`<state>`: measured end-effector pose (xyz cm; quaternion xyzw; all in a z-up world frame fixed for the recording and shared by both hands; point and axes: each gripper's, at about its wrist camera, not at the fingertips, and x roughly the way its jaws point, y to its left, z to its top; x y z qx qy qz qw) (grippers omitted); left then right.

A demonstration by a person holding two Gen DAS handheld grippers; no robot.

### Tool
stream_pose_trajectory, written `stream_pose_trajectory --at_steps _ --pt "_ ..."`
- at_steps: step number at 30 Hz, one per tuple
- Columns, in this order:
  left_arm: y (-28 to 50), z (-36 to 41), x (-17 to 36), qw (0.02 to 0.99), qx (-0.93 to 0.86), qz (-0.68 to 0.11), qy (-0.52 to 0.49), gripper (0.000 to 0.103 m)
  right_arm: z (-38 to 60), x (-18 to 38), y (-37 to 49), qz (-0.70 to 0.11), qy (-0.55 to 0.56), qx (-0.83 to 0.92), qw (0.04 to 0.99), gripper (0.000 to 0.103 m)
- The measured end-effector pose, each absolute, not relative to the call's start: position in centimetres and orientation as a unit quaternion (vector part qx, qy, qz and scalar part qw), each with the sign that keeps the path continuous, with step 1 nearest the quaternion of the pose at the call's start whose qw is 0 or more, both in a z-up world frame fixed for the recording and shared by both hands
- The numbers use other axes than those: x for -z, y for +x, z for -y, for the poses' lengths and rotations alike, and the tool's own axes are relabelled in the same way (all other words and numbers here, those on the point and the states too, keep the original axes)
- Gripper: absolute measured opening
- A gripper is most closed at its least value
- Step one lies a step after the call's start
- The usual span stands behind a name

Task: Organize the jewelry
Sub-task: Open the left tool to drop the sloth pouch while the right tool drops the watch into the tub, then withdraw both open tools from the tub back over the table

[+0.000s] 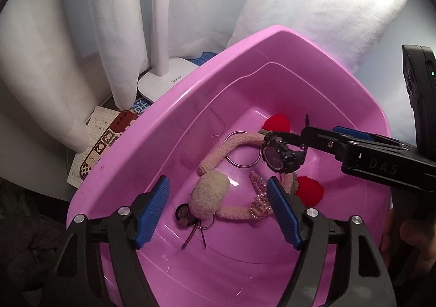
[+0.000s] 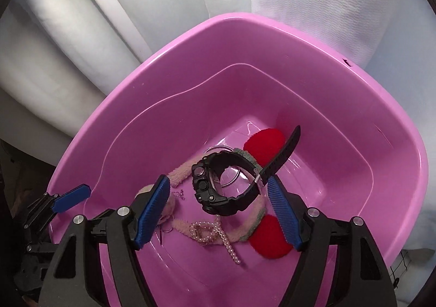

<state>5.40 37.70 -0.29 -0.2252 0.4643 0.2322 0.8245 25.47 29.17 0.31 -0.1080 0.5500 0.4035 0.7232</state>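
Note:
A pink plastic basin [image 1: 169, 116] [image 2: 136, 105] holds the jewelry. My right gripper [image 2: 218, 192] is open, and a black wristwatch [image 2: 218, 187] hangs off its right fingertip by the strap, above the basin floor; the watch also shows in the left wrist view [image 1: 280, 154]. My left gripper [image 1: 218, 192] is open and empty over the basin's near side. Below lie a fluffy pink headband [image 1: 209, 198] with red pompoms [image 1: 309, 190], a metal bangle [image 1: 242, 149], a pearl necklace [image 2: 215, 233] and small dark earrings [image 1: 184, 215].
White curtains [image 1: 81, 34] hang behind the basin. A white lamp base [image 1: 166, 75] and a patterned card [image 1: 100, 143] lie to the basin's left. The basin rim stands high around both grippers.

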Motion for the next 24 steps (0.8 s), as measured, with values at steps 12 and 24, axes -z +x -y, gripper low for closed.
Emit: stream_pose_trajectory --at_steps 12,24 --pt "4.6 -37.5 0.1 0.826 -0.246 -0.465 -0.201 0.084 -28.5 0.0 24.9 -0.542 -0.112 -0.396 0.732 0.073" --pt "1.8 -37.1 -2.5 0.85 -0.253 -0.425 -0.183 0.085 -27.6 -3.1 22.5 -0.514 -0.104 -0.402 0.751 0.073"
